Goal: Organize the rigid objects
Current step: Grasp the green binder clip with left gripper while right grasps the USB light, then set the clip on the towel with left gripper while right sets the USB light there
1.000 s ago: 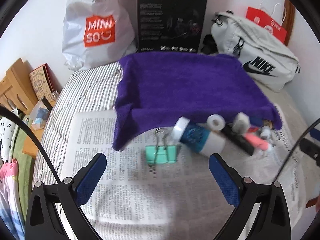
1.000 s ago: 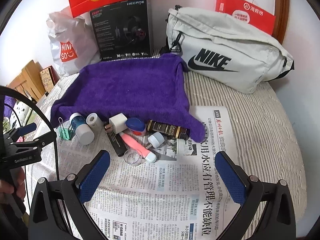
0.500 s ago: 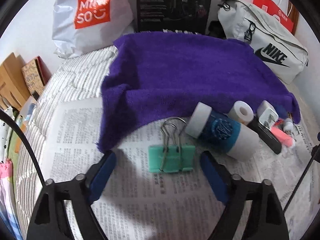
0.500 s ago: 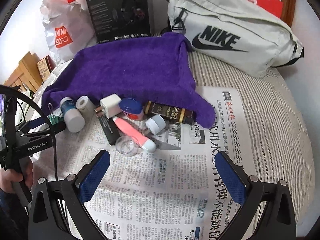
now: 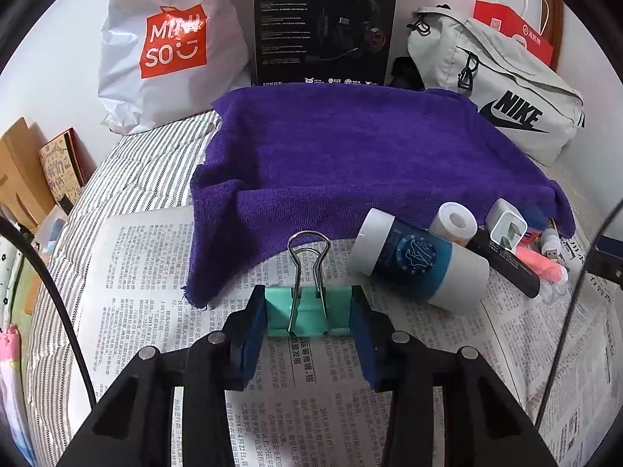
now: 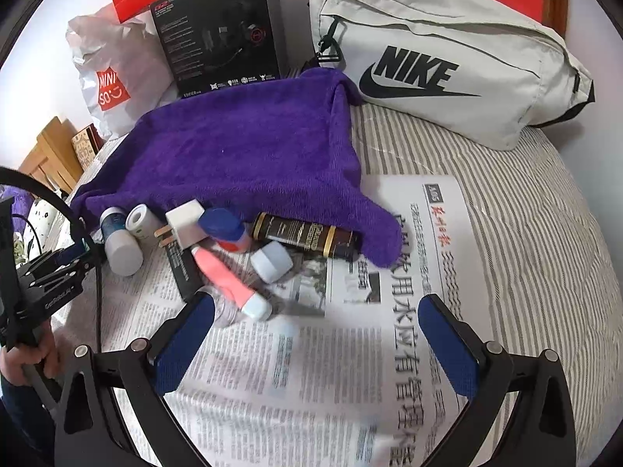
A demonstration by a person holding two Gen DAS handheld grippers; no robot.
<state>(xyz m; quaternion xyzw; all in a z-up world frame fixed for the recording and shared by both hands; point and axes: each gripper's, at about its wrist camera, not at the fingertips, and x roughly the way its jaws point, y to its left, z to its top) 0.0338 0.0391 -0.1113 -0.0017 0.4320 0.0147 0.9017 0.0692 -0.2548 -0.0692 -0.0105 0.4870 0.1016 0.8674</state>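
My left gripper (image 5: pixel 309 317) is shut on a mint-green binder clip (image 5: pixel 308 313) lying on the newspaper (image 5: pixel 163 272), its wire handles pointing away towards the purple towel (image 5: pixel 350 155). Right of the clip lies a white and blue bottle (image 5: pixel 420 262), a white tape roll (image 5: pixel 455 225), a white plug (image 5: pixel 506 229) and a black tube (image 5: pixel 506 262). My right gripper (image 6: pixel 315 334) is open above the newspaper (image 6: pixel 389 350), just before a pink tube (image 6: pixel 229 278), a blue-capped jar (image 6: pixel 224 227), a brown bottle (image 6: pixel 303 235) and a pale blue cap (image 6: pixel 270 260).
A grey Nike bag (image 6: pixel 440 58) lies at the back right, a black headset box (image 5: pixel 323 23) and a Miniso bag (image 5: pixel 163 46) at the back. The striped bed (image 6: pixel 525 214) drops off at the left, beside wooden furniture (image 5: pixel 19 179).
My left gripper moved forward and closed its fingers onto the binder clip. My right gripper moved forward and lower, closer to the pile of small objects.
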